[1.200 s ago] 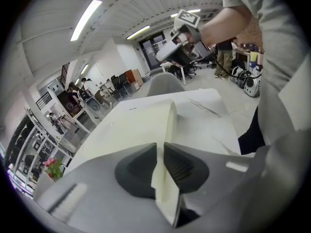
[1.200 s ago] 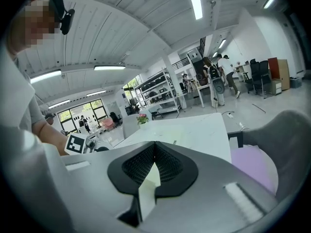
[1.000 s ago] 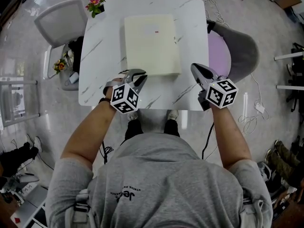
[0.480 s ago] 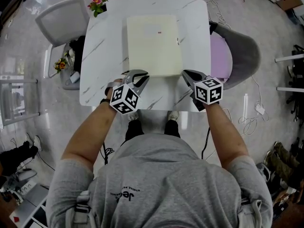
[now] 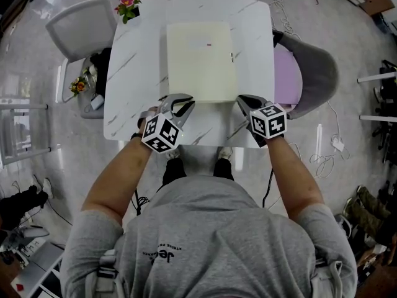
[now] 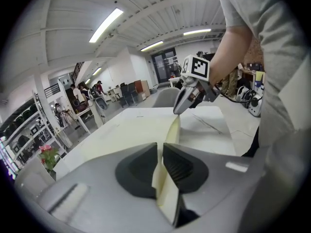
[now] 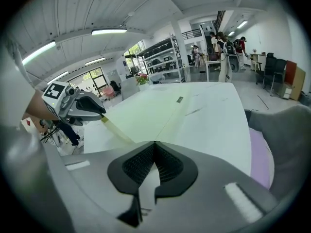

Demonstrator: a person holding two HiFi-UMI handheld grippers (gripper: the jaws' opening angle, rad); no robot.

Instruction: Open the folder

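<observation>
1. The pale yellow rectangular folder (image 5: 201, 61) lies flat and shut on the middle of the white marble-patterned table top (image 5: 133, 73). Its long axis runs straight away from us.
2. Both grippers stand at the folder's near short edge, one at each corner. The folder therefore lies ahead of each tip, and neither hand is the nearer.
3. The left gripper (image 5: 178, 103) is clamped on the near-left corner. In the left gripper view the yellow edge sits pinched between the ribbed pads.
4. The right gripper (image 5: 243, 102) has its jaws together, with nothing visible between the pads. Its tip is at the near-right corner; we cannot tell whether it touches the edge or stands just beside it.
5. Both forearms reach forward with elbows bent. Both grippers angle down toward the table and turn slightly inward.
6. A small dark tab (image 5: 232, 56) sits on the right long edge. We judge this to be the free side, so the cover should swing about the left long edge. The right gripper must part its jaws and take the cover alone.
</observation>
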